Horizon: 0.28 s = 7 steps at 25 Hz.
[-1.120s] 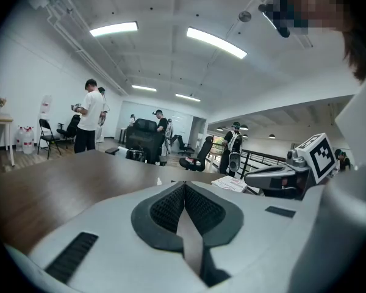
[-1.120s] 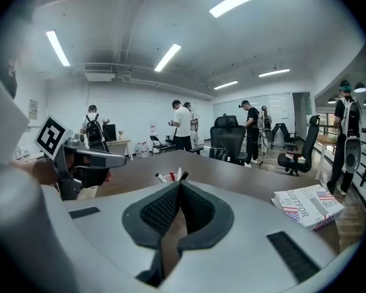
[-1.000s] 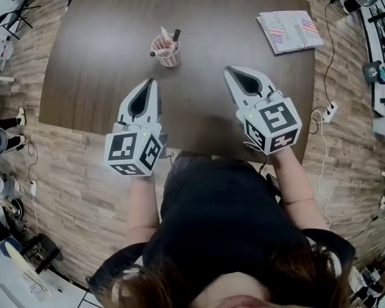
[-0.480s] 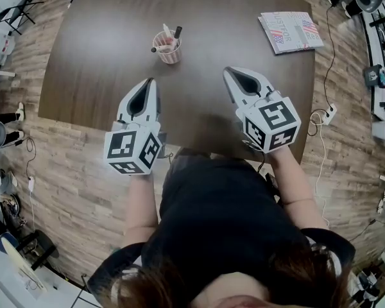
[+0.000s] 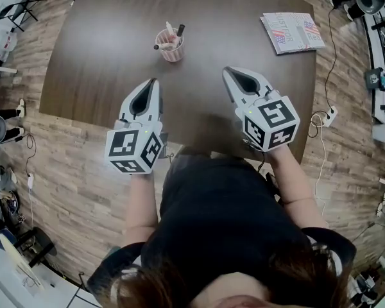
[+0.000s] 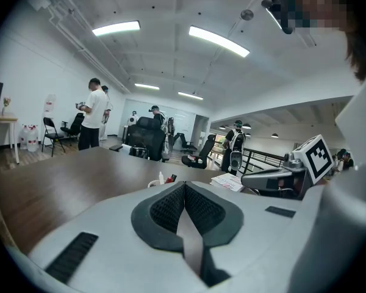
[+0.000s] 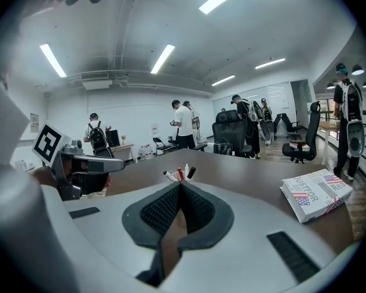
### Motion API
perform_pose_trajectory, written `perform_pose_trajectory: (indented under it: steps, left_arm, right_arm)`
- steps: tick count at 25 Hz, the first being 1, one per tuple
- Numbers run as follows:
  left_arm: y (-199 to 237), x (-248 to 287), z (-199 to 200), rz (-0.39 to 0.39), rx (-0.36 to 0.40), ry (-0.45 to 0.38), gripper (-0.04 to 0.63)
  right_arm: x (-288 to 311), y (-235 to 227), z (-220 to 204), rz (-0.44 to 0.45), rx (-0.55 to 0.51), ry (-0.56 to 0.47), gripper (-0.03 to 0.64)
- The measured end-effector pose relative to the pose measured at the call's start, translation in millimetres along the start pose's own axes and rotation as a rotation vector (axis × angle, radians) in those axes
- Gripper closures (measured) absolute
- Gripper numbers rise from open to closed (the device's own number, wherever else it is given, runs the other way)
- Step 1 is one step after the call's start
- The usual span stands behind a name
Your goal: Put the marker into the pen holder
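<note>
Left gripper (image 5: pixel 152 82) hangs shut and empty at the near edge of the table (image 5: pixel 102 56); ahead, just to its right, the pen holder (image 5: pixel 172 49) already carries several markers (image 5: pixel 180 31), so the task looks done. Right gripper (image 5: pixel 226 72) idles closed and empty too, a book (image 5: pixel 292 32) far ahead-right. Which marker was the task's cannot be told

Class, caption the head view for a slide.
Left gripper and right gripper, both shut and empty, at a brown table; pink pen holder holds markers.
</note>
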<state>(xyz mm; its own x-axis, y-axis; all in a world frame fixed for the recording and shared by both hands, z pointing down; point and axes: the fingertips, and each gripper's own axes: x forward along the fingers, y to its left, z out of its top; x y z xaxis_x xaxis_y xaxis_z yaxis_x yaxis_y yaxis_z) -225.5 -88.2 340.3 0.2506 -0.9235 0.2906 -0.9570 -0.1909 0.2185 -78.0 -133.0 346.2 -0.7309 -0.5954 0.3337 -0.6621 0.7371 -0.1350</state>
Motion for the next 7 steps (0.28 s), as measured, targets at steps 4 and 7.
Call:
perform_pose_trajectory:
  steps: [4, 7]
  left_arm:
    - [0.6, 0.6, -2.3, -0.005, -0.010, 0.011, 0.568]
    - [0.9, 2.4, -4.3, -0.015, -0.028, 0.023, 0.568]
  right_arm:
    - [1.5, 1.1, -1.5, 0.003, 0.005, 0.002, 0.599]
    - [3.7, 1.8, -3.0, 0.007, 0.010, 0.007, 0.598]
